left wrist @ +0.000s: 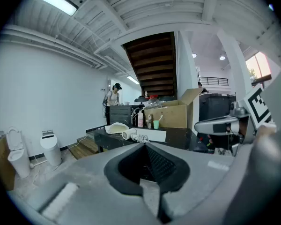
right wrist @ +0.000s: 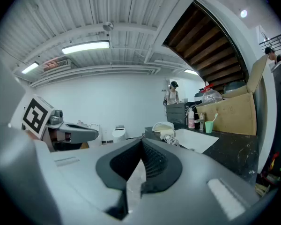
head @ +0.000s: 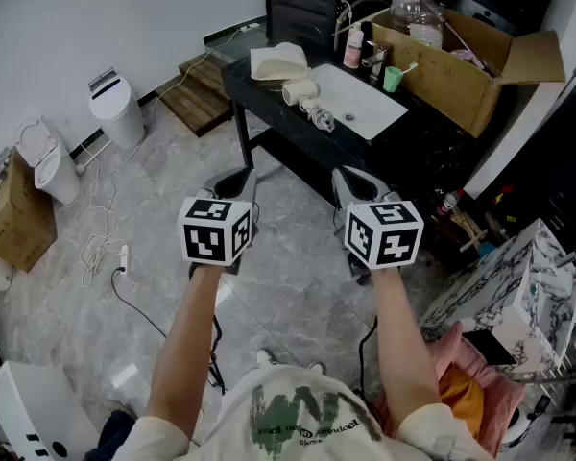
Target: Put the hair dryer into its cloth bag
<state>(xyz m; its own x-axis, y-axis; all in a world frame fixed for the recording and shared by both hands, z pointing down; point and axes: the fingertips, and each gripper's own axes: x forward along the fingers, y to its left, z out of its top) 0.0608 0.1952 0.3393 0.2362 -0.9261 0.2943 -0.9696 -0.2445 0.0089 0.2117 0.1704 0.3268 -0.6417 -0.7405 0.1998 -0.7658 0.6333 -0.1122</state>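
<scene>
- Your left gripper (head: 232, 184) is clenched with nothing in it; the left gripper view shows its jaws pressed together, with only floor and the distant table past them.
- Your right gripper (head: 351, 186) is likewise closed on nothing, its pads meeting tip to tip.
- You hold both side by side over the grey floor, on the near side of the black table (head: 256, 91) and well short of anything on it.
- The hair dryer (head: 300, 91) lies on its side on that table, at the left edge of a white mat (head: 367, 106). Its coiled cord (head: 322, 116) trails towards you.
- The cloth bag (head: 277, 62) sits just beyond the dryer, towards the table's far left. It is cream and slumped flat. You cannot tell from here which way its mouth faces.
- By my reading, nothing of the task is done yet: the dryer is outside the bag and neither has been picked up.
- What is left is everything: reach in, open both sets of jaws, hold the bag's mouth open with one, feed the dryer and its cord in with the other.
</scene>
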